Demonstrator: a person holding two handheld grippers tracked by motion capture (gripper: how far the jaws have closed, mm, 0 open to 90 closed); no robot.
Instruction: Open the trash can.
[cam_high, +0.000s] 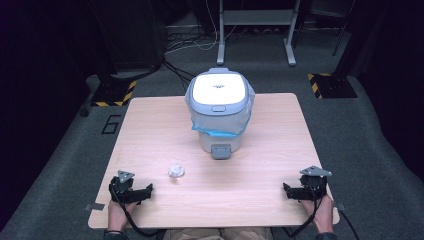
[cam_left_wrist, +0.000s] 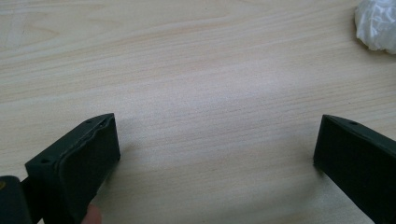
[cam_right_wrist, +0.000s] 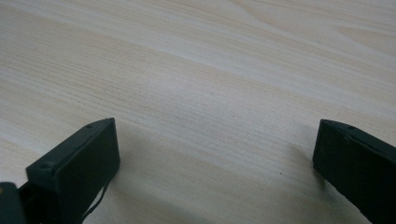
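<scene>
High view: your left gripper (cam_high: 148, 189) and right gripper (cam_high: 286, 189) rest on the table (cam_high: 250, 170), jaws wide, holding nothing. Crumpled white wad (cam_high: 176, 171) lies at one o'clock from your left gripper, the lined bin (cam_high: 220, 107) beyond at twelve.

The crumpled wad (cam_high: 176, 171) lies on the counter (cam_high: 260, 165) just right of the left tool (cam_high: 145, 190). The bin (cam_high: 220, 107) stands well beyond both tools. The right tool (cam_high: 289, 190) rests far right of the wad.

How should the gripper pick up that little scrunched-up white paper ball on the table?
Probably from straight above, pinching the crumpled paper ball across its middle. It is small, roundish and soft, lying alone on the table, so either side works. The open left gripper is nearest.
</scene>
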